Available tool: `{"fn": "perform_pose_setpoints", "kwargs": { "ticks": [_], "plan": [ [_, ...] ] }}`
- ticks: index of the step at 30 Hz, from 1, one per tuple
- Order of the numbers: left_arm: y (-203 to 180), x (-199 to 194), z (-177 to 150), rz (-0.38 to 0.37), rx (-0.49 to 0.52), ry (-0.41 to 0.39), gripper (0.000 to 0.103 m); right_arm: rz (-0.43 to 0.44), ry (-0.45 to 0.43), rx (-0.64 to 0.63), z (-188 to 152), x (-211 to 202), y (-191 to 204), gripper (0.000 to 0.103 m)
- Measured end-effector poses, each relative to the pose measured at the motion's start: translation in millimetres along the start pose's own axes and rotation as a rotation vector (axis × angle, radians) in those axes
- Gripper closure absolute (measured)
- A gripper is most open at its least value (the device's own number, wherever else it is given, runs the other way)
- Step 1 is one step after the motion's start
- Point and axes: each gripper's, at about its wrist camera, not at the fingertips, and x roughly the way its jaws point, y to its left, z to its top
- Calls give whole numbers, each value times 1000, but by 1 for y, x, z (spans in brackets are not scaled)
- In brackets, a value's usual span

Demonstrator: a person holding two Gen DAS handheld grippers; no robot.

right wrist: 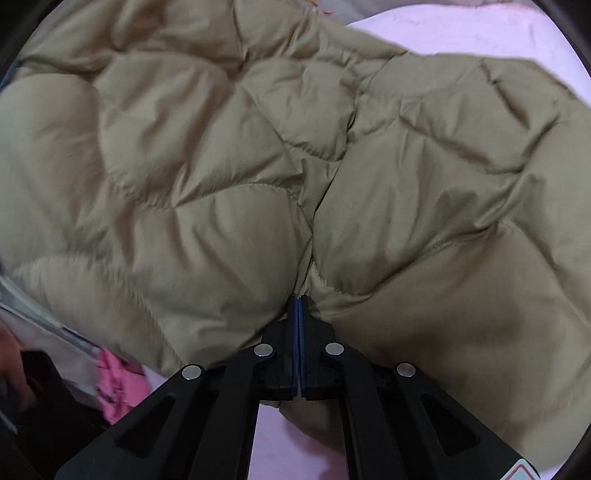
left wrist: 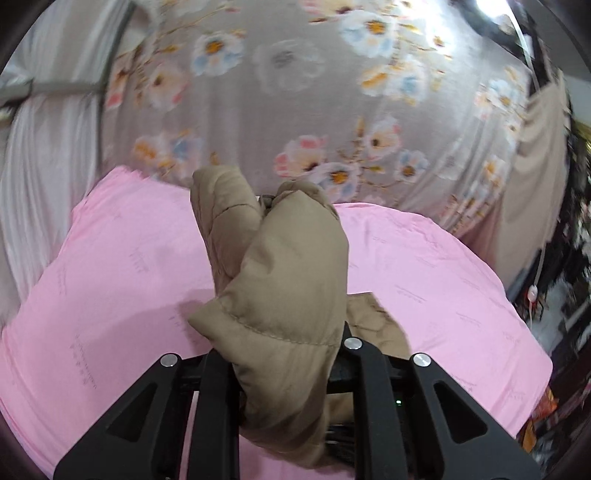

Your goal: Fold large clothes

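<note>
A tan quilted puffer jacket (right wrist: 258,155) fills the right wrist view, spread over a pink sheet (right wrist: 461,33). My right gripper (right wrist: 297,301) is shut on a pinched edge of the jacket, fingers pressed together. In the left wrist view my left gripper (left wrist: 284,332) is shut on a bunched part of the same jacket (left wrist: 288,280), which stands up between the fingers and hides the fingertips. It is held above the pink sheet (left wrist: 110,280).
Beyond the pink sheet lies a grey floral bedspread (left wrist: 295,92). White fabric (left wrist: 40,177) lies at the left. Dark clutter (left wrist: 569,258) stands past the bed's right edge. Pink cloth (right wrist: 114,384) and a dark object sit at lower left of the right wrist view.
</note>
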Motion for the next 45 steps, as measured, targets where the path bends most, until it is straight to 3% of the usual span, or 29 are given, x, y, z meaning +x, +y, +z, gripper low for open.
{"fn": "perform_pose_setpoints", "kwargs": {
  "ticks": [3, 6, 8, 12, 16, 19, 24, 26, 27, 29, 31, 33, 36, 38, 41, 45],
  "plan": [
    [-38, 11, 1, -49, 51, 24, 86, 14, -38, 16, -5, -11, -1, 102],
    [-75, 31, -4, -93, 97, 65, 86, 25, -125, 40, -18, -57, -8, 102],
    [-99, 49, -9, -109, 120, 101, 86, -25, -193, 60, -29, -94, -19, 96],
    [-127, 84, -31, -126, 136, 195, 86, -207, -304, 127, -56, -159, -46, 95],
    [-149, 122, -67, -142, 154, 326, 85, -288, -358, 199, -78, -193, -62, 95],
    [-162, 139, -90, -124, 174, 367, 83, -342, -375, 213, -83, -206, -71, 95],
    [-170, 146, -107, -96, 190, 357, 72, -388, -407, 242, -68, -224, -95, 93],
    [-172, 140, -105, -110, 207, 354, 55, -397, -429, 258, -68, -231, -96, 88],
    [-172, 134, -101, -134, 198, 353, 50, -403, -437, 260, -65, -233, -95, 85],
    [-168, 118, -90, -190, 164, 342, 34, -413, -464, 252, -58, -243, -91, 68],
    [-154, 94, -71, -248, 110, 295, 22, -413, -505, 225, -47, -257, -79, 58],
    [-136, 76, -52, -264, 67, 239, 16, -382, -550, 193, -32, -271, -65, 53],
    [-96, 60, -19, -172, -4, 168, 15, -331, -605, 176, 1, -281, -43, 40],
    [-64, 61, -1, -69, -61, 145, 15, -308, -619, 160, 24, -282, -29, 34],
    [-22, 69, 13, 26, -124, 153, 16, -316, -579, 124, 71, -266, -8, 30],
    [10, 95, 32, 67, -159, 195, 16, -304, -505, 167, 137, -243, -3, 30]
  ]
}}
